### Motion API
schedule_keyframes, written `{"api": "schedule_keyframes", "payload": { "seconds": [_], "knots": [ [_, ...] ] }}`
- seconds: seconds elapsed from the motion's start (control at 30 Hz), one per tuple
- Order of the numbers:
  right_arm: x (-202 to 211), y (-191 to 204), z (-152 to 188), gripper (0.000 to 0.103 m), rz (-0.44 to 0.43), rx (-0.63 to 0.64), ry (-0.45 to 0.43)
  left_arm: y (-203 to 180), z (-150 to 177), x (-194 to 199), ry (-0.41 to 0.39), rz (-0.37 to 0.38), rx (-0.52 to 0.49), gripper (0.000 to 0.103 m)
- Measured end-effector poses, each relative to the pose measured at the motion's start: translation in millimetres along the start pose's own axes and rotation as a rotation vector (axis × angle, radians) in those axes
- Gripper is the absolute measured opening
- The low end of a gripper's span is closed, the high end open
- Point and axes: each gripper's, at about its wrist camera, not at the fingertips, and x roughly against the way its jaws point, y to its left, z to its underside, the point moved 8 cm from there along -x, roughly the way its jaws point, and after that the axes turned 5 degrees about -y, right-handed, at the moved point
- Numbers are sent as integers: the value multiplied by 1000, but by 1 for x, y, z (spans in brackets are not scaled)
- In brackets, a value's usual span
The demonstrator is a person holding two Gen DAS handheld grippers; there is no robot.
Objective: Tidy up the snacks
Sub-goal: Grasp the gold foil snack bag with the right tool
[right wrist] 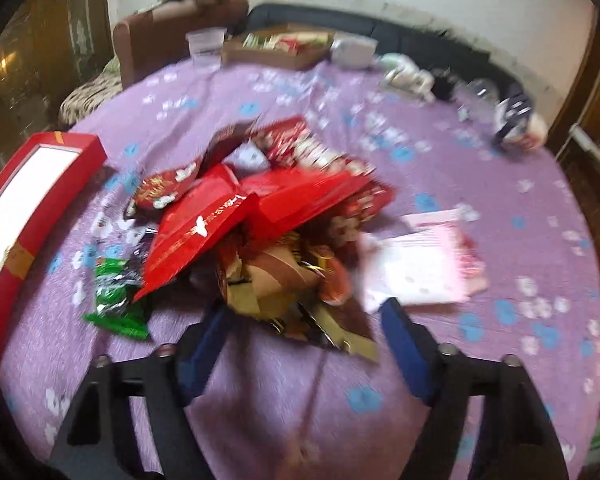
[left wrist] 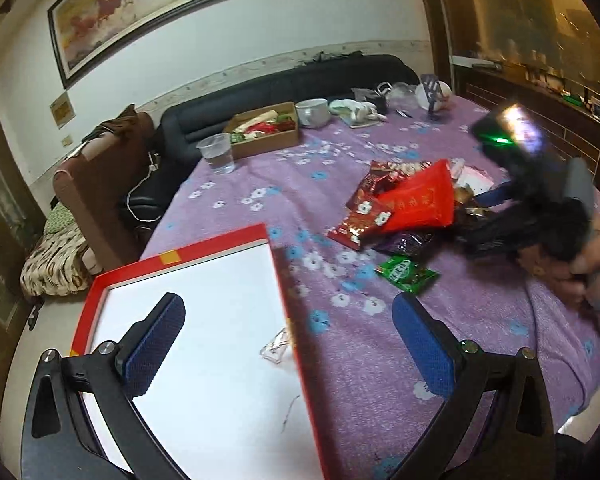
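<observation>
At the left edge of the worktop (left wrist: 380,360), which is draped in a purple flowered cloth, sits the red box (left wrist: 276,264) with its white inside turned up. One small clear wrapper (left wrist: 277,347) lies in it against the right wall. My left claw (left wrist: 296,344) hangs above that wall with its blue pads spread wide and nothing between them: one pad is over the white lining, the other over the cloth.

Further right, near the middle of the worktop, the snacks lie in a loose heap (right wrist: 260,216). A green packet (right wrist: 116,300) is on its left fringe, apart from the box. A big red bag (right wrist: 196,236) lies across the top of the heap, dark red packets with white flowers are beneath it, and brown and gold wrappers (right wrist: 284,284) are on the near side. My right claw (right wrist: 304,344) is tipped down at that near side with its jaws apart. The brown and gold wrappers reach into the gap, but the blur keeps me from telling whether a pad touches them; nothing looks gripped. A pink and white packet (right wrist: 424,264) lies just right of the heap.

Along the far edge stand a clear plastic cup (left wrist: 217,155), an open cardboard box (left wrist: 266,128) with more snacks in it, and a white bowl (left wrist: 313,112).
</observation>
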Motion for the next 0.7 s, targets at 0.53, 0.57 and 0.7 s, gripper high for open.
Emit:
{"api": "schedule_keyframes", "payload": {
  "seconds": [0.53,0.57,0.7],
  "knots": [
    [31,-53,-29,31,-549,-434,-256,-62,-41,-44,37,104,-54,103],
    [36,-54,-31,28,-570,-442,-271,-65,-43,-51,51,98,-77,103],
    [32,-50,-31,32,-584,-462,-217,-64,-41,-59,82,99,-83,103]
  ]
}}
